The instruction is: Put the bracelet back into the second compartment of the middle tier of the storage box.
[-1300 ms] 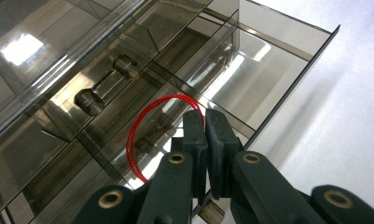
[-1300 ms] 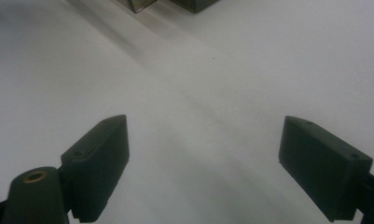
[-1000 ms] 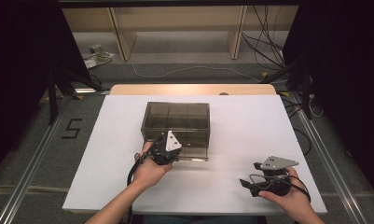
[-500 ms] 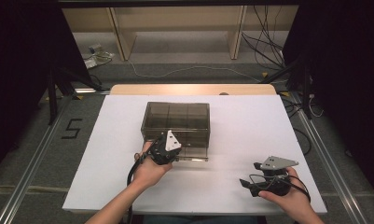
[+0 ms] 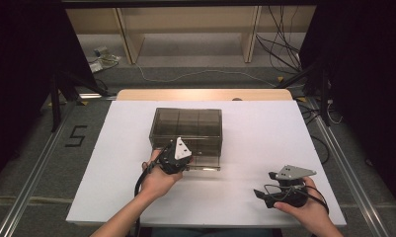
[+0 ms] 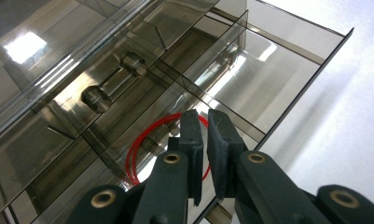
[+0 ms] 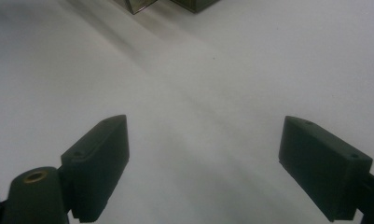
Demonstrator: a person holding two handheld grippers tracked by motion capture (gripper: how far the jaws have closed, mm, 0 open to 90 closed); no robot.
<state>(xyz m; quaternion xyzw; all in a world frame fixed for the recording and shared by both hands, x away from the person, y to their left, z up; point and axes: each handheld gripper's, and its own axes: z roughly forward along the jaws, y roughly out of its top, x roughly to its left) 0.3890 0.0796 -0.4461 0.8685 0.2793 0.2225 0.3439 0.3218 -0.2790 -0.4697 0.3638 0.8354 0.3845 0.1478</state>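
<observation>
At the table's middle, our left hand-held gripper (image 6: 201, 135), jaws nearly closed on a smoky transparent plastic drawer box's (image 5: 186, 129) drawer front, had just eased slightly apart; we judged releasing next. The right hand-held gripper (image 7: 203, 163) gaped empty.

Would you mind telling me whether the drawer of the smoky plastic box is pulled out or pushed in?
Pulled out partway: the drawer juts from the box toward the person, and the left gripper is at its front edge.

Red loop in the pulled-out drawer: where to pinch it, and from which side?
Probably from above, through the drawer's open top. The red loop seems to lie flat on the drawer floor and its strand is thin, so a level approach would meet the walls and dividers. Set the fingers across one arc of the strand, on the side away from the dividers, and lift straight up.
</observation>
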